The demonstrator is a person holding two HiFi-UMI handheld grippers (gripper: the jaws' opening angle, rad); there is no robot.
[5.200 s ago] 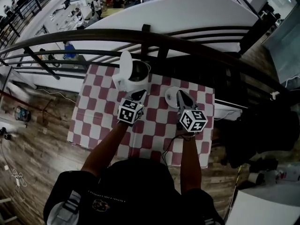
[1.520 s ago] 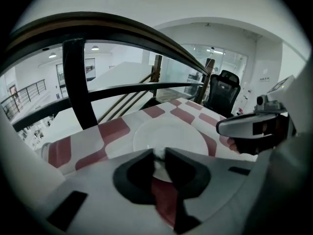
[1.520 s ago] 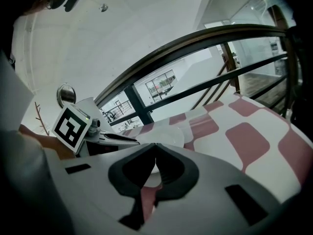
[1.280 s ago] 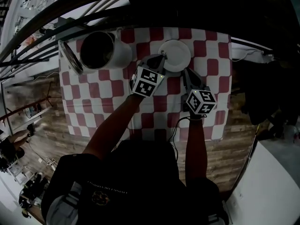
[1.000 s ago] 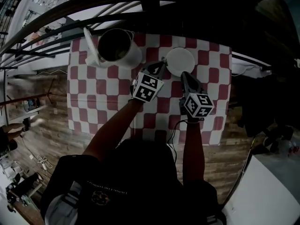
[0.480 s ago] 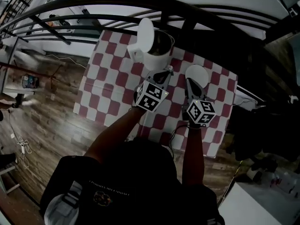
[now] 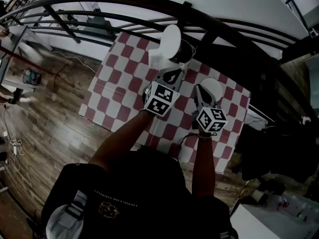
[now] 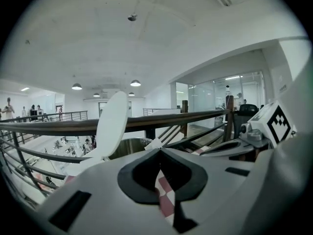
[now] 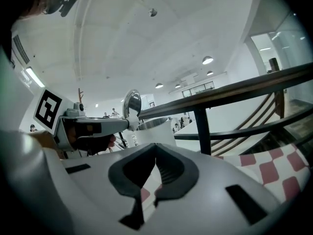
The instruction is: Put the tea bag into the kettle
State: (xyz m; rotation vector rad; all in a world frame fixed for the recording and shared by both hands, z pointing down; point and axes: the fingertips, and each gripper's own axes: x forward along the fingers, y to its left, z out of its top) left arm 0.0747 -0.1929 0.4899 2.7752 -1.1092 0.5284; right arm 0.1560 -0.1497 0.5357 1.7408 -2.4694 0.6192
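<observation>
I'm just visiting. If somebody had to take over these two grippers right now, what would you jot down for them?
Left gripper: shut, pinching a small white piece at its tips, apparently the tea bag, just short of the kettle.
Right gripper: shut, empty, by the plate.
Kettle: lid up, mouth open.
Done: bag is in the grip and near the kettle.
Left: move it over the opening, then release.

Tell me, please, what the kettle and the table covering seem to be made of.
Kettle: the matte white shell is probably plastic. The rim and the underside of the open lid shine like a mirror, so probably stainless steel.
Table covering: a red-and-white check sheet that hangs over the edge. It may be cloth or vinyl; the pictures don't settle which.
</observation>
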